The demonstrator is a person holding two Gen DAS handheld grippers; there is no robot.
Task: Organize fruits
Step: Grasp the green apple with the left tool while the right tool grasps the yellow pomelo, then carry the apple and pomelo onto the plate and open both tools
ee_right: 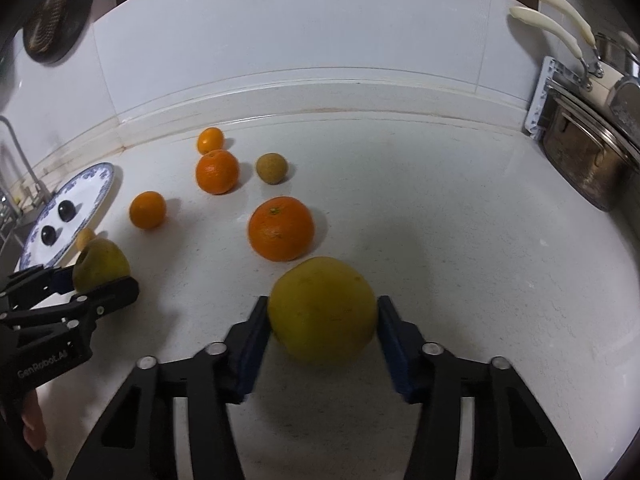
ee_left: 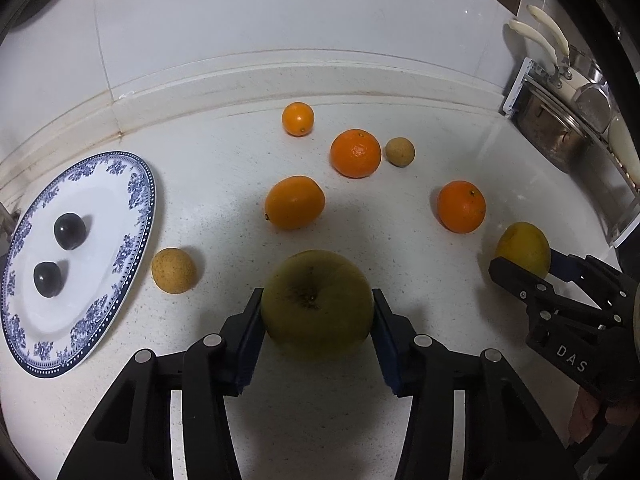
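Note:
A large yellow-green fruit with a stem dimple (ee_left: 316, 320) rests on the white counter, and my left gripper (ee_left: 317, 294) is shut on it, blue pads against both sides. A round yellow fruit (ee_right: 322, 320) sits between the pads of my right gripper (ee_right: 323, 300), which is shut on it. Each gripper shows in the other's view: the right gripper (ee_left: 526, 260) at the right edge, the left gripper (ee_right: 100, 276) at the left. A blue-patterned plate (ee_left: 120, 216) on the left holds two dark plums (ee_left: 69, 231). Several oranges (ee_left: 355, 153) lie loose on the counter beyond.
Two small tan fruits (ee_left: 173, 270) (ee_left: 400, 152) lie on the counter, one by the plate's rim. A steel pot (ee_right: 580, 160) and pans with cream handles (ee_right: 548, 28) stand at the back right. A raised ledge and tiled wall (ee_left: 280, 20) bound the far side.

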